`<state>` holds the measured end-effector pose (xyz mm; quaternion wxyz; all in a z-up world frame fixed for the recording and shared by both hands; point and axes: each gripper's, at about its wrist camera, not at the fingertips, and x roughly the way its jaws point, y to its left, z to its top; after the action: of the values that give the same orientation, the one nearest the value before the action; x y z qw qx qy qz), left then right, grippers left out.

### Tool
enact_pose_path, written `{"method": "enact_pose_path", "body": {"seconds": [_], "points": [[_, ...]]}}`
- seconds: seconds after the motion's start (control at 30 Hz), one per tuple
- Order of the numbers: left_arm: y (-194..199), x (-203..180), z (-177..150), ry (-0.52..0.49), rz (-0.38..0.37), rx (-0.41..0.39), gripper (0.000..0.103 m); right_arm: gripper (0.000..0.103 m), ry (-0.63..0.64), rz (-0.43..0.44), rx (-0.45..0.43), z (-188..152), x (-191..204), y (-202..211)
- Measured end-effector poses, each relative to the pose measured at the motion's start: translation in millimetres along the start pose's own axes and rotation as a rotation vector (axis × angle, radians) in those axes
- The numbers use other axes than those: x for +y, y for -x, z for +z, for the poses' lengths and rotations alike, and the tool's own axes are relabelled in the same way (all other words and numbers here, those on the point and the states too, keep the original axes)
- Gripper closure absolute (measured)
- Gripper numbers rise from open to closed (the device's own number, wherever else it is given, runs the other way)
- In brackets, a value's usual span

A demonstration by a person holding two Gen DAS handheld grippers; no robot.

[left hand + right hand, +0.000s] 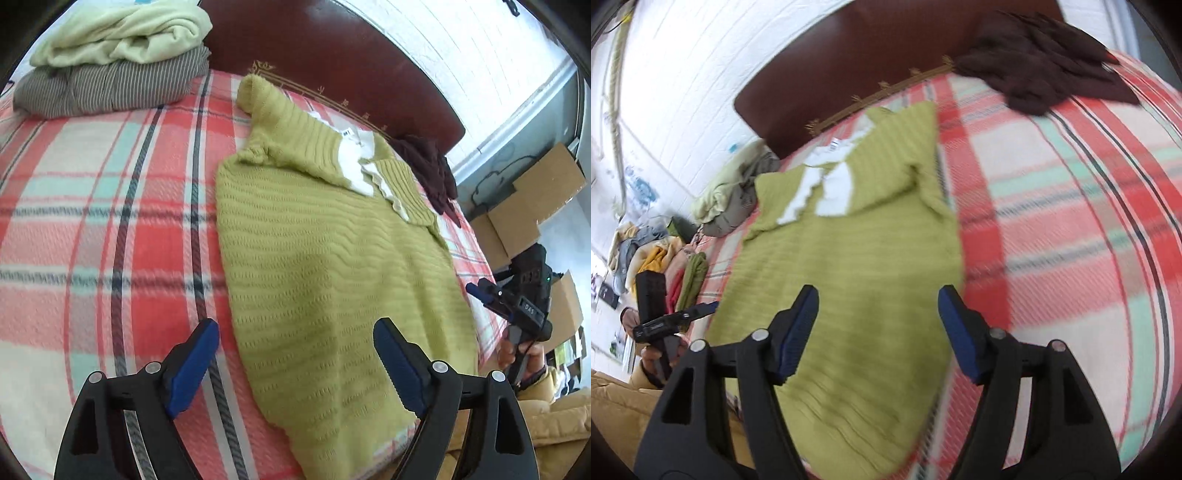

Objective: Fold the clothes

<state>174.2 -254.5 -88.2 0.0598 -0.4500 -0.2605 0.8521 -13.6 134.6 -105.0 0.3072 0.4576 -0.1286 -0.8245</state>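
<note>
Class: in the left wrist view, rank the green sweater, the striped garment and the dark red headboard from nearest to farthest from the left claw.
1. Green sweater, just ahead, right.
2. Striped garment, far left, under the pale blanket.
3. Dark red headboard, behind the bed.

Ribbed knit green sweater (pixel 332 258), woven plaid bedspread (pixel 92 221), glossy dark red headboard (pixel 332 55), matt cardboard boxes (pixel 535 199)

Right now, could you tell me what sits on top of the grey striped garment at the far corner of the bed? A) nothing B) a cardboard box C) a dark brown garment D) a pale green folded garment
D: the pale green folded garment rests directly on the grey striped garment.
</note>
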Motion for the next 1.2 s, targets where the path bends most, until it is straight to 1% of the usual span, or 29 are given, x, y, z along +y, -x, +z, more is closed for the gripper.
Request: {"method": "enact_pose_path", "body": {"seconds": [0.07,0.17,0.23,0.27,0.47,0.63,0.77,0.83,0.9,1.0,1.03,1.07,1.1,1.13,1.17,1.2], "points": [[2.3,-2.7,-7.3,0.015,-0.036,0.023,0.013,0.034,-0.019,0.005,0.017,-11.1,-5.8,2.7],[3.9,-7.2,-17.7,0.032,-0.068,0.037,0.007,0.034,-0.007,0.022,0.045,-25.3,-1.3,1.6],[3.8,-10.5,-24.0,0.04,-0.092,0.046,0.003,0.033,-0.001,0.043,0.048,-31.8,-1.5,6.6],[4.0,-11.5,-26.7,0.048,-0.104,0.049,0.003,0.033,-0.005,0.061,0.054,-34.5,-1.4,8.3],[-1.0,-15.3,-34.0,0.093,-0.206,0.088,0.002,0.033,0.006,0.084,0.087,-49.2,6.3,13.7],[-8.4,-14.6,-38.6,0.135,-0.335,0.135,0.002,0.033,0.007,0.126,0.115,-61.6,11.7,17.1],[-10.6,-13.6,-43.2,0.149,-0.395,0.136,0.001,0.032,0.005,0.169,0.11,-69.6,18.3,13.0],[-11.9,-13.7,-44.2,0.159,-0.408,0.127,0.001,0.032,0.006,0.177,0.099,-71.5,22.3,10.6],[-12.3,-15.7,-43.8,0.158,-0.4,0.12,0.001,0.032,0.022,0.206,0.106,-72.6,26.2,8.5],[-14.8,-16.6,-41.6,0.172,-0.38,0.111,0.002,0.032,0.022,0.219,0.098,-75.1,26.0,7.2],[-15.5,-17.6,-40.4,0.172,-0.361,0.107,0.005,0.032,0.014,0.223,0.092,-75.4,24.9,7.7],[-16.1,-19.0,-39.3,0.17,-0.338,0.104,0.015,0.032,0.009,0.226,0.087,-75.7,24.0,8.1],[-16.9,-19.6,-38.1,0.169,-0.315,0.108,0.023,0.035,0.015,0.219,0.085,-76.1,24.3,8.3],[-19.6,-19.3,-36.9,0.173,-0.287,0.121,0.044,0.038,0.023,0.204,0.083,-76.7,24.9,8.3],[-22.3,-19.0,-35.7,0.177,-0.259,0.133,0.062,0.045,0.025,0.186,0.08,-77.2,24.3,7.9],[-24.5,-18.5,-34.4,0.182,-0.231,0.144,0.069,0.058,0.024,0.169,0.078,-77.6,23.2,7.6]]}}
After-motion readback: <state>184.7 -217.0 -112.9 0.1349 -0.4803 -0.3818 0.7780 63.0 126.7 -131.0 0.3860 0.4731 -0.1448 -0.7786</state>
